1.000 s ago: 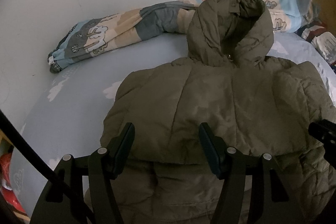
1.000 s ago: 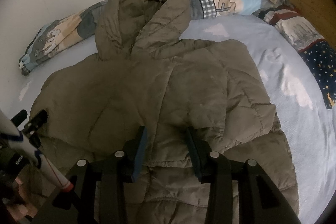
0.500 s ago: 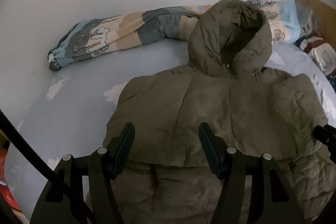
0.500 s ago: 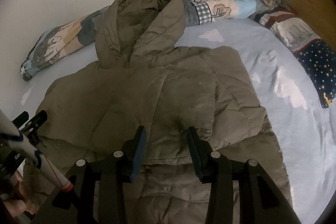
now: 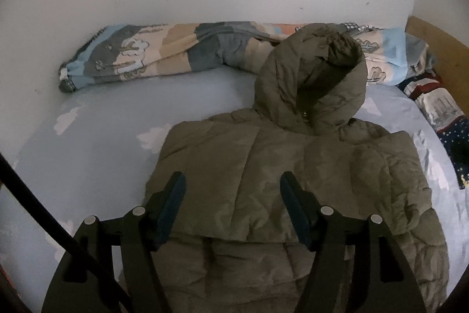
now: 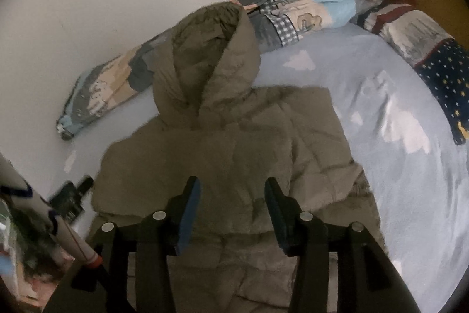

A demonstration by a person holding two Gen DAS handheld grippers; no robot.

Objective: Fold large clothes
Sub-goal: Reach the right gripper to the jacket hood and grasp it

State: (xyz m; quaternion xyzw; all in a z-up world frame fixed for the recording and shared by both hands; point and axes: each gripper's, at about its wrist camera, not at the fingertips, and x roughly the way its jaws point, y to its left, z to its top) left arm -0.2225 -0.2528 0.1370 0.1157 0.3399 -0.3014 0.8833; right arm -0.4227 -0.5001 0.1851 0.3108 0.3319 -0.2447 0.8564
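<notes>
Left gripper [image 5: 233, 187], lower centre of its frame: jaws apart, just opened wider, nothing gripped, above the jacket [image 5: 263, 166]. Jacket lies folded on the bed [image 5: 88, 143], centre frame, hood [image 5: 310, 84] at upper centre against the rolled quilt [image 5: 164, 55]. Right gripper [image 6: 232, 191], lower centre: jaws apart, just opening, empty, over the jacket's folded edge. Pillow [image 6: 425, 49] at upper right.

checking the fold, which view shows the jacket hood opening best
The left wrist view: it looks straight into the hood, showing the dark lining and the small zipper pull at its base. The right wrist view shows the hood from its side, flattened against the patterned quilt, with the opening foreshortened.
</notes>
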